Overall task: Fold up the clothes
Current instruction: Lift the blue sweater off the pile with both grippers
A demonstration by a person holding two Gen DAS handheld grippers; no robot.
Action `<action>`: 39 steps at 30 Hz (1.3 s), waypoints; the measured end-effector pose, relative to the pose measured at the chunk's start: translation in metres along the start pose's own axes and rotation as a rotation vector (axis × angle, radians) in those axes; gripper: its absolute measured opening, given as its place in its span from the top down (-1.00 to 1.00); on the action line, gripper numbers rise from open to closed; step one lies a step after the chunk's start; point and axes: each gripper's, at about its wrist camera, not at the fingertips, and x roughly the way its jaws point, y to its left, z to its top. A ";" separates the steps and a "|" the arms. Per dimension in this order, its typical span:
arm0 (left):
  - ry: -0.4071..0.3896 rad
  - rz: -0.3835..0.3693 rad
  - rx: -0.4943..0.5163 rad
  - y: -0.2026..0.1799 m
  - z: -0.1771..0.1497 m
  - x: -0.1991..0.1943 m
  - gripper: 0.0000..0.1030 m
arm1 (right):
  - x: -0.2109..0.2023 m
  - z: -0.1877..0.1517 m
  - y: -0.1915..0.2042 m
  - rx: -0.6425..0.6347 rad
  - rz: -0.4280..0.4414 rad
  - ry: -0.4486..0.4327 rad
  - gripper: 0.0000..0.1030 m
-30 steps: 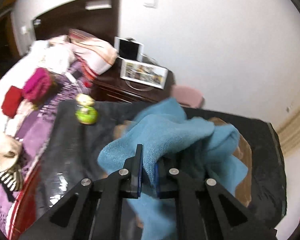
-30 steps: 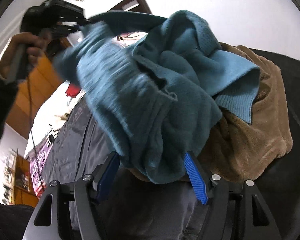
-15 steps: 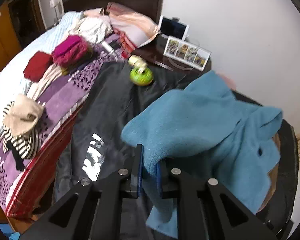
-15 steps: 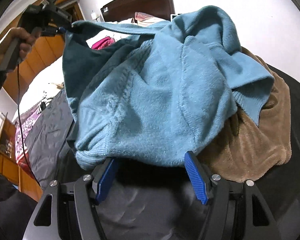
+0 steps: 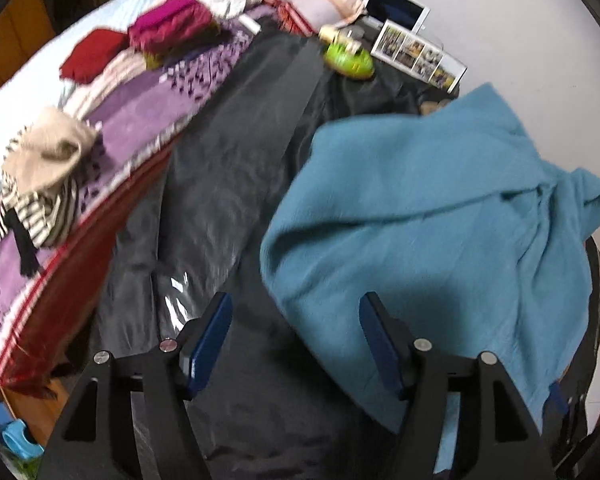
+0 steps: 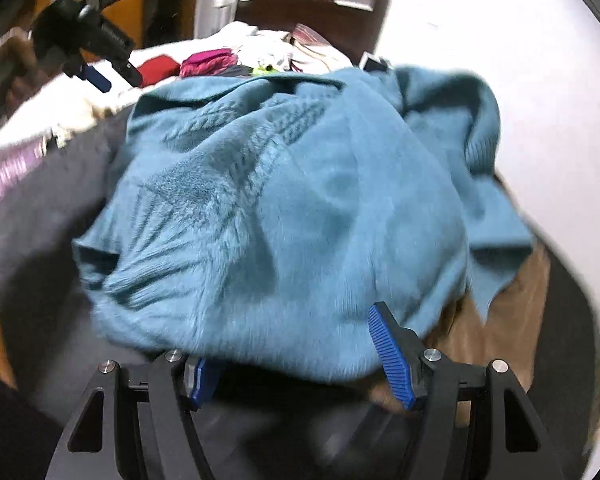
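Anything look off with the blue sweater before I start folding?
Yes. The blue sweater lies bunched, not spread flat, draped partly over a brown garment. One part is twisted up at the far right. Both the left gripper and right gripper are open, holding nothing.

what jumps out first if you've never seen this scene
A big fuzzy teal sweater lies heaped on a dark cloth, filling the view ahead of both open grippers, with a brown fleece garment peeking out beneath it. Behind, a bed is strewn with red, magenta and striped clothes.
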 end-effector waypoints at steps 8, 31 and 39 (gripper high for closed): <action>0.030 -0.008 0.099 0.002 -0.040 0.019 -0.37 | 0.007 0.014 0.010 -0.095 -0.076 -0.058 0.04; -0.298 0.014 0.675 -0.111 -0.145 0.014 -0.39 | -0.113 0.154 -0.066 0.202 -0.037 -0.400 0.79; -0.439 0.062 0.683 -0.134 -0.149 0.009 -0.47 | -0.135 0.180 -0.074 0.237 -0.046 -0.447 0.78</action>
